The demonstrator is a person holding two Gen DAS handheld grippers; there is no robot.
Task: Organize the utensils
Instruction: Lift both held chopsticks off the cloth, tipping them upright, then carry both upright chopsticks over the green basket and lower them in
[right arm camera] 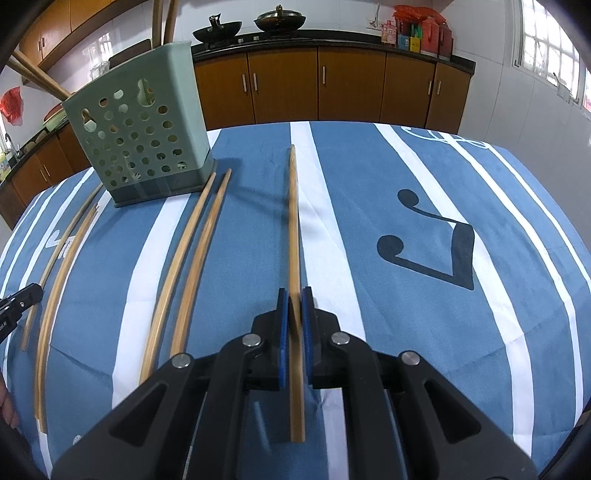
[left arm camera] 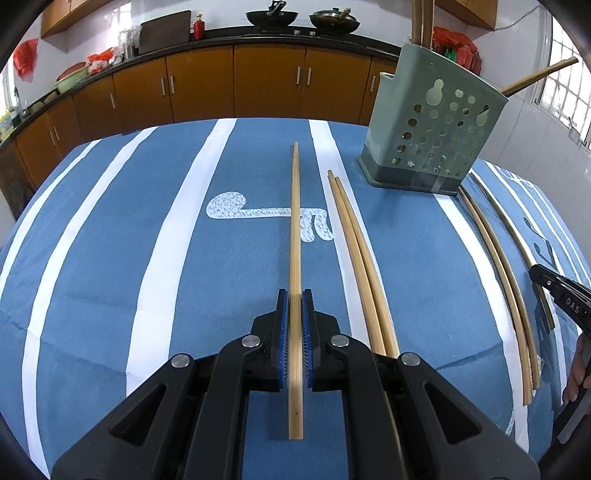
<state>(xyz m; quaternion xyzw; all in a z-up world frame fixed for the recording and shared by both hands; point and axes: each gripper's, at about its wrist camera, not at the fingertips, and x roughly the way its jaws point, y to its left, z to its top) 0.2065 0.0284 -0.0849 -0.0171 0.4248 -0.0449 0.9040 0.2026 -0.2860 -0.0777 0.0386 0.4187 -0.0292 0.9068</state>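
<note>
My left gripper [left arm camera: 294, 295] is shut on one bamboo chopstick [left arm camera: 295, 221], which runs straight ahead over the blue striped cloth. A pair of chopsticks [left arm camera: 354, 251] lies just to its right. My right gripper [right arm camera: 294, 295] is shut on another chopstick [right arm camera: 293, 214], also pointing ahead. Two more chopsticks [right arm camera: 188, 258] lie to its left. The green perforated utensil holder [left arm camera: 432, 129] [right arm camera: 140, 136] stands at the far side between the two grippers. A few chopsticks [right arm camera: 162, 22] stand in it.
The blue-and-white tablecloth [left arm camera: 147, 240] covers the whole table. Further chopsticks [left arm camera: 495, 266] lie right of the holder. At that view's right edge shows the other gripper [left arm camera: 554, 291] with a person's hand. Brown kitchen cabinets [right arm camera: 351, 85] and woks [left arm camera: 271, 16] stand behind the table.
</note>
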